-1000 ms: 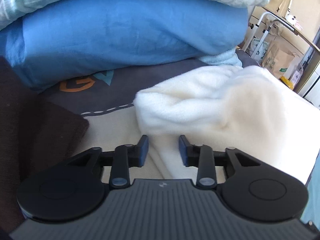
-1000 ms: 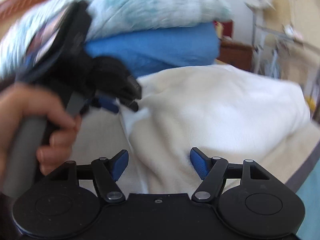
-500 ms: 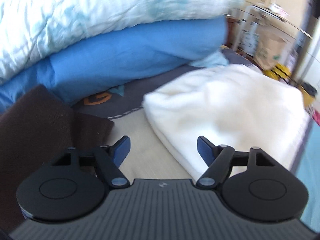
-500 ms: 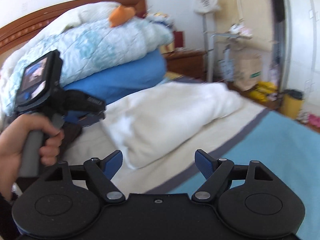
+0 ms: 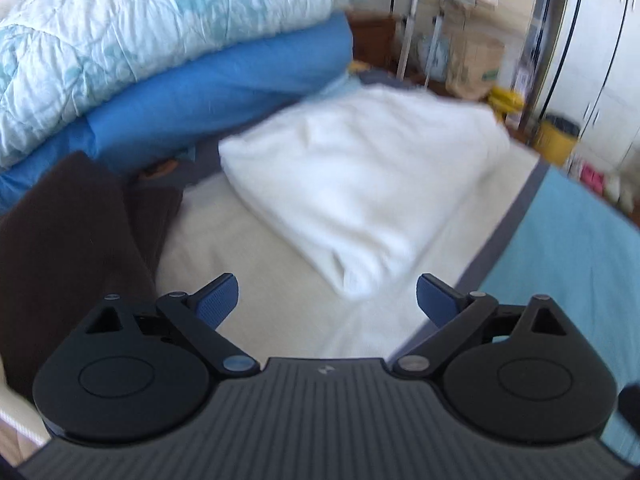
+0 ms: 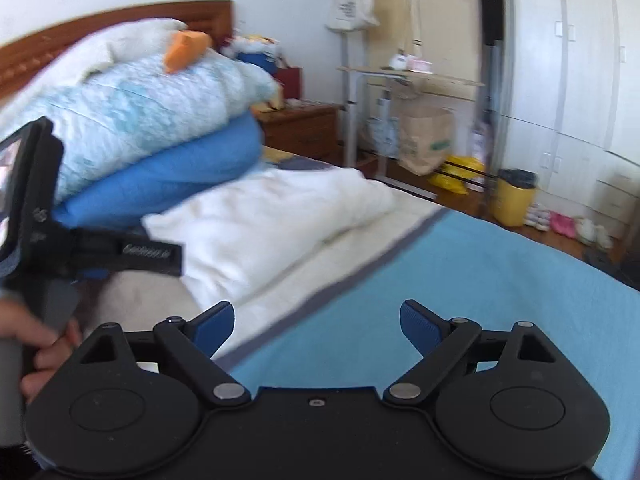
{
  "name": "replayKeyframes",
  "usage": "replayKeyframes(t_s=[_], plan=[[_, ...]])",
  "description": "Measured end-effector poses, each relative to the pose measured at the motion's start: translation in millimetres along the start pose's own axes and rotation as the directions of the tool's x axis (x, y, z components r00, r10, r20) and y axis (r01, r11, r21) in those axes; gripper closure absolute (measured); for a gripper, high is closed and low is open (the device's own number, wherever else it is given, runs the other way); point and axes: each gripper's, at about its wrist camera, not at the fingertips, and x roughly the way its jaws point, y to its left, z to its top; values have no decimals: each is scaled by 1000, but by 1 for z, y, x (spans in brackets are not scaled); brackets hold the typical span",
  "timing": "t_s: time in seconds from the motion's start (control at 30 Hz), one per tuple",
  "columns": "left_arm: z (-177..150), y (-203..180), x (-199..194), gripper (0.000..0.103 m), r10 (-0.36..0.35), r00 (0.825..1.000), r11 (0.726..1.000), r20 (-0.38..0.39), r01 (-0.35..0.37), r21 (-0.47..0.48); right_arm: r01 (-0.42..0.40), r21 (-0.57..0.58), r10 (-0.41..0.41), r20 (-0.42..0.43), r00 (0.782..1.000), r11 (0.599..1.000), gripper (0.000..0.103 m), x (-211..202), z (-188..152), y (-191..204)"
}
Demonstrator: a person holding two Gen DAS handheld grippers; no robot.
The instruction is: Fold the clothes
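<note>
The fluffy white fleece garment (image 5: 360, 176) lies folded into a thick pad beside the brown cloth (image 5: 76, 236), both the left gripper (image 5: 327, 300) and the right gripper (image 6: 316, 322) spread apart, empty.

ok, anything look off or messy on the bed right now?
Nothing stands out. The white garment lies folded on the bed, the dark garment beside it. Both grippers, left and right, are open and hold nothing.

Both grippers, left (image 5: 327, 298) and right (image 6: 316, 326), now wide, off white garment (image 5: 360, 184).
</note>
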Motion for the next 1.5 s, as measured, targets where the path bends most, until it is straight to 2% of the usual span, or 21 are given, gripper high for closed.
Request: replayKeyframes(t_s=[0.07, 0.17, 0.27, 0.37, 0.57, 0.7, 0.83, 0.97, 1.03, 1.13, 1.2, 1.37, 1.5], plan=[[-12, -9, -6, 6, 15, 1000, 1000, 3, -15, 25, 36, -9, -36, 1, 999, 999, 10, -3, -4, -1], [-27, -20, -14, 6, 7, 1000, 998, 8, -8, 56, 4, 7, -4, -17, 1000, 1000, 10, -7, -8, -6], [-46, -24, -26, 6, 26, 999, 998, 32, -27, 55, -19, 93, 24, -58, 998, 995, 10, -13, -11, -16], [-59, -25, -42, 6, 22, 997, 998, 68, -26, 55, 11, 134, -3, -65, 998, 991, 10, -23, -19, -22], [-91, -23, -81, 3, -29, 992, 1000, 126, 28, 8, 38, 125, -33, -40, 999, 991, 10, -47, -39, -28], [-119, -28, -94, 0, -26, 985, 1000, 169, 24, 13, 51, 126, -47, -37, 998, 991, 10, -59, -50, -33], [-122, -37, -93, 0, -77, 988, 997, 135, 73, 34, 89, 119, -85, -38, 996, 989, 10, -67, -57, -38], [-126, -51, -99, 0, -6, 985, 994, 175, -12, 104, 108, 130, -104, -43, 994, 986, 10, -69, -69, -46], [-129, -56, -96, 0, 5, 988, 991, 157, -26, 129, 122, 146, -114, -63, 992, 982, 10, -67, -75, -52], [-146, -59, -89, 0, 75, 987, 983, 140, -97, 156, 127, 183, -114, -79, 990, 975, 10, -62, -80, -60], [-150, -60, -82, 0, 99, 988, 978, 115, -119, 174, 125, 209, -109, -86, 990, 970, 10, -60, -83, -65], [-145, -59, -85, 0, 53, 991, 986, 123, -71, 150, 116, 220, -94, -112, 989, 969, 10, -53, -87, -68], [-147, -65, -79, 0, 37, 995, 984, 89, -51, 170, 114, 213, -94, -101, 990, 970, 10, -54, -92, -68]])
